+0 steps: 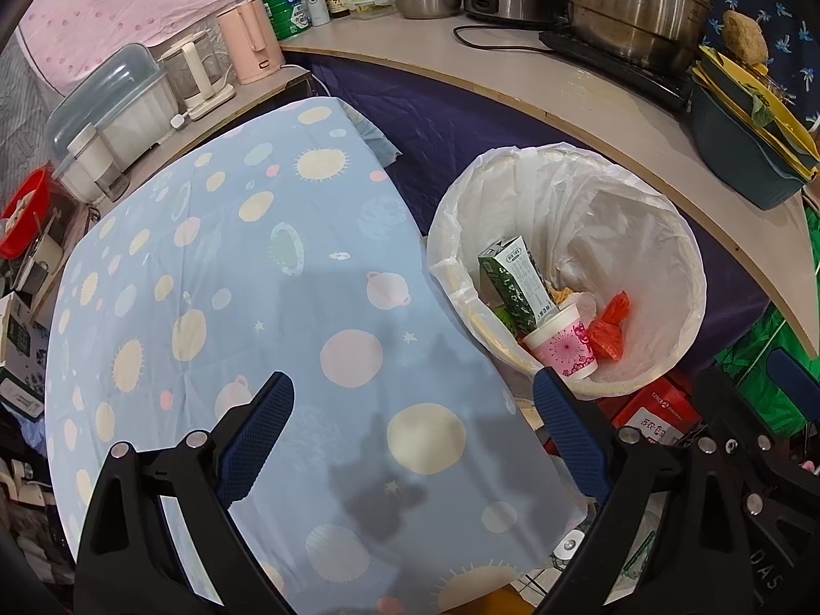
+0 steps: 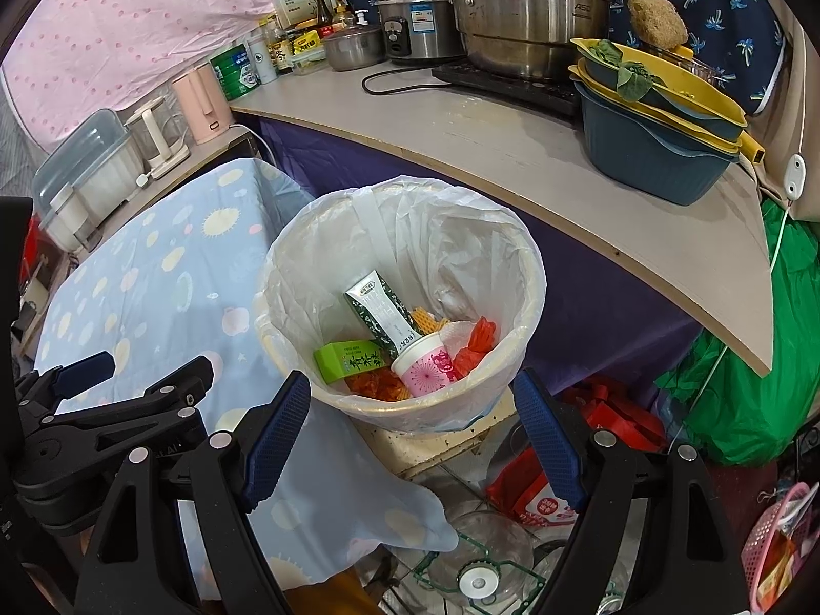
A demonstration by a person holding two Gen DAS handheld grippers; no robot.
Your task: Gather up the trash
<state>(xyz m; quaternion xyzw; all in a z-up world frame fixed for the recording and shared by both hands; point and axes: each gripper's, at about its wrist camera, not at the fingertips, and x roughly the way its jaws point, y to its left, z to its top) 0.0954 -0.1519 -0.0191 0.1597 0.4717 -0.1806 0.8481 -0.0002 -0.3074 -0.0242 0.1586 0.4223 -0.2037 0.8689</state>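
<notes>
Both grippers are hanging wide open w/ nothing between the jaws. Left gripper is hovering over the table, which is wearing a light blue cloth w/ sun and planet print. Right gripper is pointing down at the near rim of the trash bin, just beside the table's edge. The bin, lined w/ a white plastic bag, is holding the trash: a dark green carton leaning upright, a pink paper cup tilted against it, a light green box, a red plastic bag, plus orange scraps. Pots are sitting on the curved counter behind the bin.
</notes>
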